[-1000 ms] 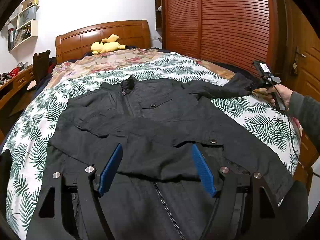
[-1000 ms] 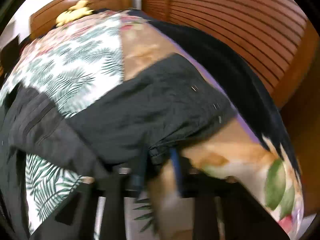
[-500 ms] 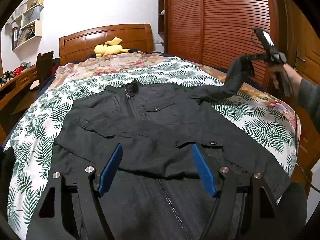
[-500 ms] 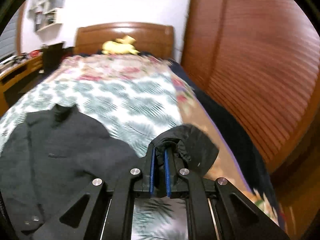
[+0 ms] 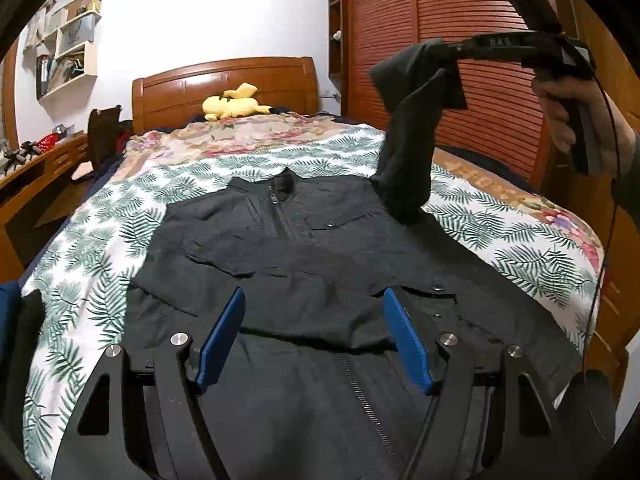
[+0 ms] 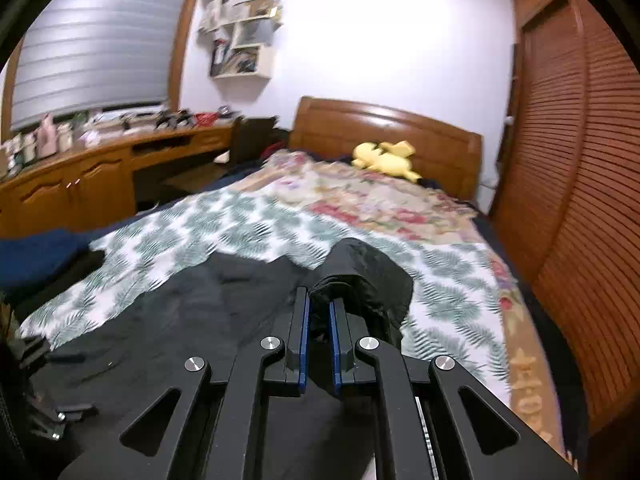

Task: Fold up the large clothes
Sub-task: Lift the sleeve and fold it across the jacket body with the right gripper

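Observation:
A black zip jacket (image 5: 312, 264) lies face up on the bed, collar toward the headboard. My left gripper (image 5: 312, 304) hovers open over its lower front, blue pads wide apart, nothing between them. Held by a hand (image 5: 568, 108) at the upper right, my right gripper (image 5: 456, 50) is shut on the cuff of the jacket's right sleeve (image 5: 408, 152), which hangs lifted above the bed. In the right wrist view the cuff (image 6: 360, 280) bunches between the narrow blue pads of the right gripper (image 6: 319, 300), with the jacket body (image 6: 192, 320) below.
The bed has a palm-leaf sheet (image 5: 104, 248) and a floral quilt (image 5: 240, 136) near the wooden headboard (image 5: 224, 80), with a yellow plush toy (image 5: 234, 106). Slatted wardrobe doors (image 5: 480, 100) stand right. A wooden desk (image 6: 80, 176) with clutter runs along the left.
The right gripper has lifted the sleeve cuff off the bed's right edge, up and inward over the jacket. The left gripper has barely shifted.

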Demonstrator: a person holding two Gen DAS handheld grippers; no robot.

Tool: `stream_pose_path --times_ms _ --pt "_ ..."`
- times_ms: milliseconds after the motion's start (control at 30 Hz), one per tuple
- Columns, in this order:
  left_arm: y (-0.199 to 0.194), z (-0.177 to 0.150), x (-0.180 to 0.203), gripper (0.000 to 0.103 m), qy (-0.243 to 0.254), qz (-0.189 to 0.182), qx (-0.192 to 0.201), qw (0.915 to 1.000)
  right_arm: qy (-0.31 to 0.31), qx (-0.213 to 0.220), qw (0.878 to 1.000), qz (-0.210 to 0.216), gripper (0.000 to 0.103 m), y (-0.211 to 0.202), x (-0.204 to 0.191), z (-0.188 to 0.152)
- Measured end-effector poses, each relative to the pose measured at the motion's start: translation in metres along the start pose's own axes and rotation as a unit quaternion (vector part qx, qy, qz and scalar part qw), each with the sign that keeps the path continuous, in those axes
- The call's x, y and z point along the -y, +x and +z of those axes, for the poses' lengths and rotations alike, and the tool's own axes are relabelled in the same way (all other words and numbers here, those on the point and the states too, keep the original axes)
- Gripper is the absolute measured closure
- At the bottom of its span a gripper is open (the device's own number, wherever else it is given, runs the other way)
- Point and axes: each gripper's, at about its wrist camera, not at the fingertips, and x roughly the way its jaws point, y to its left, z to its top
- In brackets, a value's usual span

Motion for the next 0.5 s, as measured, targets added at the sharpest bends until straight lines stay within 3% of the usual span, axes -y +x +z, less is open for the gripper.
stream_pose_path --times_ms 267,500 --pt "-0.008 -0.003 -0.013 0.031 -0.004 0.007 0.004 1.0000 -0.001 -0.068 0.997 0.039 0.094 0.038 -0.006 -0.038" --pt "-0.009 -0.006 -0.017 0.031 -0.005 0.009 0.002 0.9999 0.063 -0.110 0.988 0.086 0.094 0.097 -0.020 -0.087"
